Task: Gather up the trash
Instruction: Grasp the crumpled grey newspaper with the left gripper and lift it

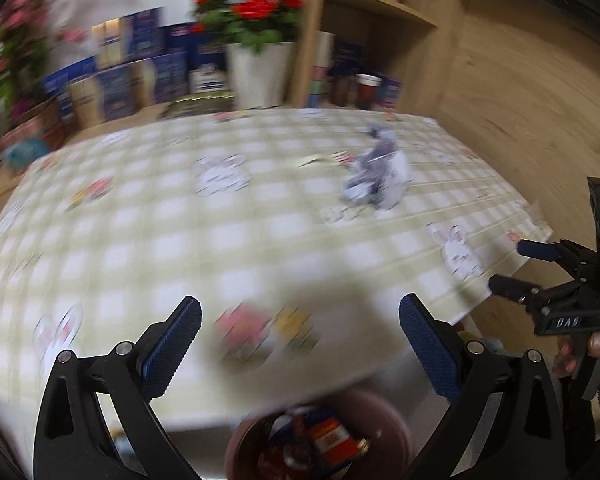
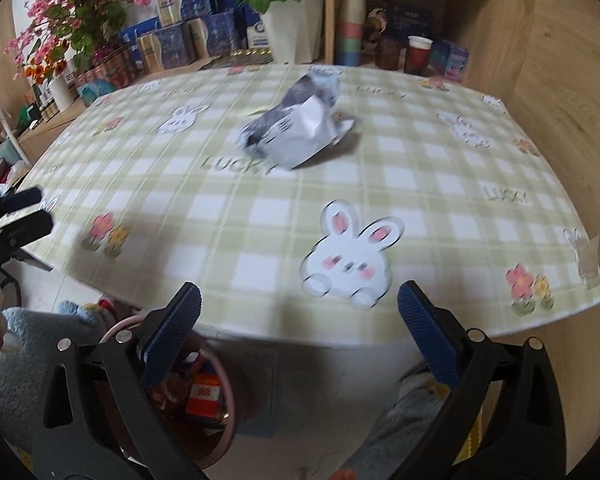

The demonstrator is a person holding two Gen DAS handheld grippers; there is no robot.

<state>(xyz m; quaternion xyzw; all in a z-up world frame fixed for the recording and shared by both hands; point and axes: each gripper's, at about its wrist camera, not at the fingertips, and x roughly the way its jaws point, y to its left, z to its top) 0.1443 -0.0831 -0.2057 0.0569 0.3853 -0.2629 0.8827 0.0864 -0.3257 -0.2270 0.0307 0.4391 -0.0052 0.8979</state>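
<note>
A: Left wrist view first. Our left gripper [image 1: 300, 344] has its jaws spread wide with nothing between them, hovering over the near edge of the tablecloth [image 1: 140, 216]. The crumpled wrapper [image 1: 376, 172] lies beyond the jaws and off to the right of them, well apart. This view is blurred, so we can't read its long axis.

B: Bin?

A: The trash bin [image 1: 396, 432] sits below the tablecloth's near edge, under the left jaws, with packaging already in it.

B: Right wrist view?

A: Our right gripper [image 2: 299, 336] is also spread and empty, at the tablecloth's [image 2: 440, 184] near edge. The wrapper [image 2: 296, 128] lies ahead of the jaws, mid-cloth, long axis running diagonally from near-left to far-right. We judge the right hand better lined up for the reach.
</note>
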